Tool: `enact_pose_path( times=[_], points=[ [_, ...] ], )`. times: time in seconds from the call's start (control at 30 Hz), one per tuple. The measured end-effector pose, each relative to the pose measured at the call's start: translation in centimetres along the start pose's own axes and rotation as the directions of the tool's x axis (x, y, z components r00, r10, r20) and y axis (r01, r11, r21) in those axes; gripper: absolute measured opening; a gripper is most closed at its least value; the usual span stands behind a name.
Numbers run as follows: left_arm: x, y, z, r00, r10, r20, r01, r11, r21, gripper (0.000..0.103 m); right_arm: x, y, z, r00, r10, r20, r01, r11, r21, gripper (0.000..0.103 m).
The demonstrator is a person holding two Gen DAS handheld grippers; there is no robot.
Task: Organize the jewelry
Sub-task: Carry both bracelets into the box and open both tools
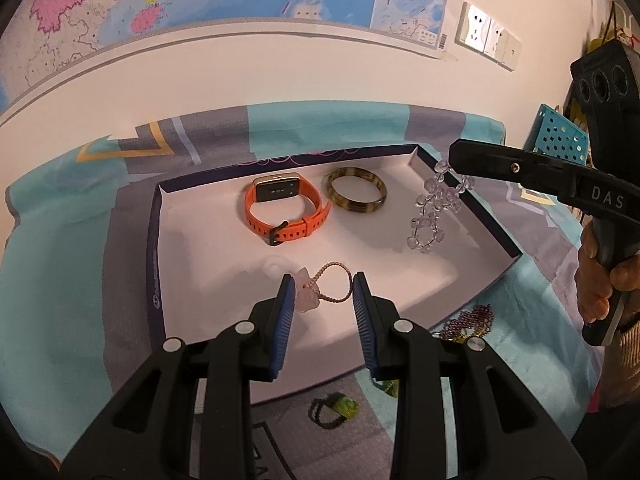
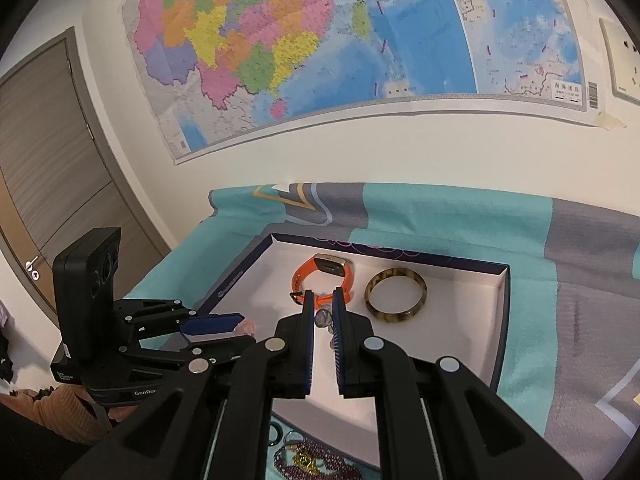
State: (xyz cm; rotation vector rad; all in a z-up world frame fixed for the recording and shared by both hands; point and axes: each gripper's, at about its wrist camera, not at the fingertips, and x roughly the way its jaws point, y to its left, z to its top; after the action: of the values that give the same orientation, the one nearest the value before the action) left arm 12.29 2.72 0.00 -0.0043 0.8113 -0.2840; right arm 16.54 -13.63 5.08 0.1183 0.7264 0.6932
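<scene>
The right tool [image 1: 456, 160] is gripping a clear bead bracelet [image 1: 434, 210] and dangling it over the tray's [image 1: 154, 240] right side – free space beside the bangle [image 1: 357, 195] – while the left tool [image 1: 324, 292] is hanging released around a pink-charm bracelet [image 1: 320, 290] (apparently just set down).

Black hand-held gripper [image 1: 322, 294], blue ribbed pads [image 1: 285, 312]

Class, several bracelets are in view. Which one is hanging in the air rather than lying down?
The clear crystal bead bracelet, dangling from the right tool above the tray; the pink one lies in it.
</scene>
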Motion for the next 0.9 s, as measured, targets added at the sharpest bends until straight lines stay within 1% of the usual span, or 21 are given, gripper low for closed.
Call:
enact_pose_path(
  times=[0.7, 0.9],
  points=[
    [2.6, 0.6, 1.1, 0.998, 0.025, -0.055, -0.026, 1.0, -0.008, 0.03, 3.0, -0.3, 0.9, 0.999, 0.024, -0.026, -0.024, 1.0, 0.013, 0.007],
    [3.2, 1.0, 1.4, 0.997, 0.03, -0.067, -0.031, 0.999, -0.021, 0.03, 3.9, -0.6, 0.8, 0.999, 0.011, -0.041, -0.01, 1.0, 0.012, 0.007]
  ],
)
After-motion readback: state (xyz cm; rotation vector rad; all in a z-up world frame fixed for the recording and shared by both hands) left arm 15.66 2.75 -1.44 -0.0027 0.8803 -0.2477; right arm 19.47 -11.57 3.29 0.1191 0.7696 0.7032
